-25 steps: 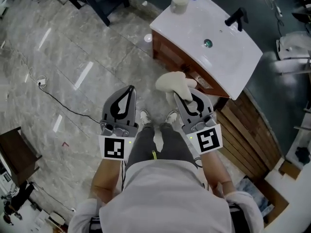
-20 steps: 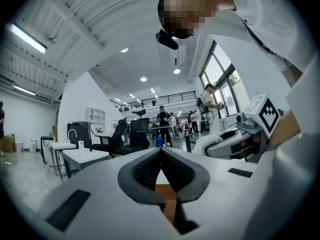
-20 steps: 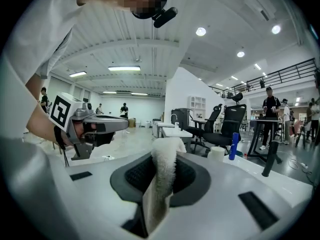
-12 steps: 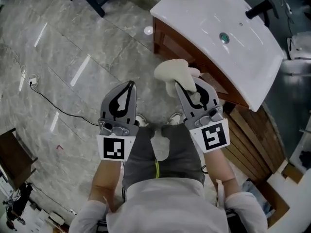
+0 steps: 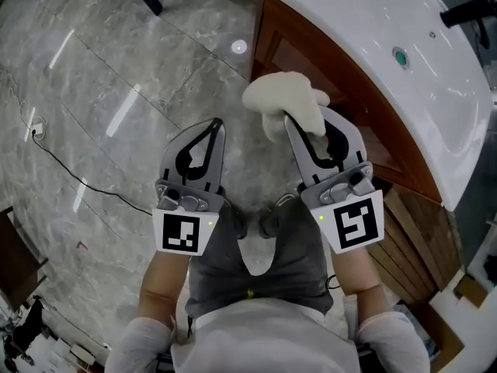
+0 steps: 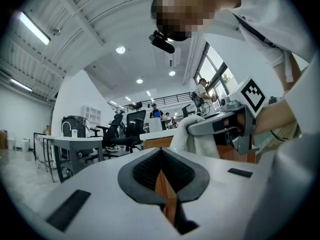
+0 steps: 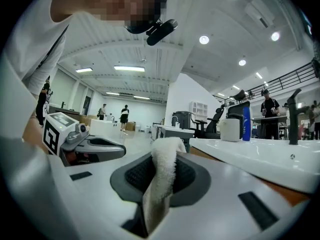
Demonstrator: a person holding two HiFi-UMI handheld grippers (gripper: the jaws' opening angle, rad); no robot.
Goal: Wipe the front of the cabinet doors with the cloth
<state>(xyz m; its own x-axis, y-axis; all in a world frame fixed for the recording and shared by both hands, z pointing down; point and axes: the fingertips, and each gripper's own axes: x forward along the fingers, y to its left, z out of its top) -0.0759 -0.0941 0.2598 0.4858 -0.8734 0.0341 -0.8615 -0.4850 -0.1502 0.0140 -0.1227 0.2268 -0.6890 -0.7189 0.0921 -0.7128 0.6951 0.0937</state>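
Note:
My right gripper (image 5: 304, 123) is shut on a cream cloth (image 5: 283, 101), which bunches out past its tips just in front of the brown wooden cabinet front (image 5: 314, 67) under the white basin (image 5: 373, 29). The right gripper view shows the cloth (image 7: 162, 176) pinched between the jaws of the right gripper (image 7: 160, 160). My left gripper (image 5: 213, 127) hangs beside it over the floor, shut with nothing in it; its own view shows the left gripper (image 6: 161, 158) with jaws together, with the cloth (image 6: 197, 143) to its right.
The basin carries a black faucet (image 5: 470, 10) and a drain (image 5: 401, 55); a blue bottle (image 7: 245, 116) and a white cup (image 7: 230, 129) stand on it. A wooden slatted panel (image 5: 423, 231) lies at right. A cable (image 5: 62, 169) crosses the marble floor at left.
The person has stepped closer to the cabinet, so both grippers and the cloth now sit right by its wooden front. The cloth stays held in the right gripper.

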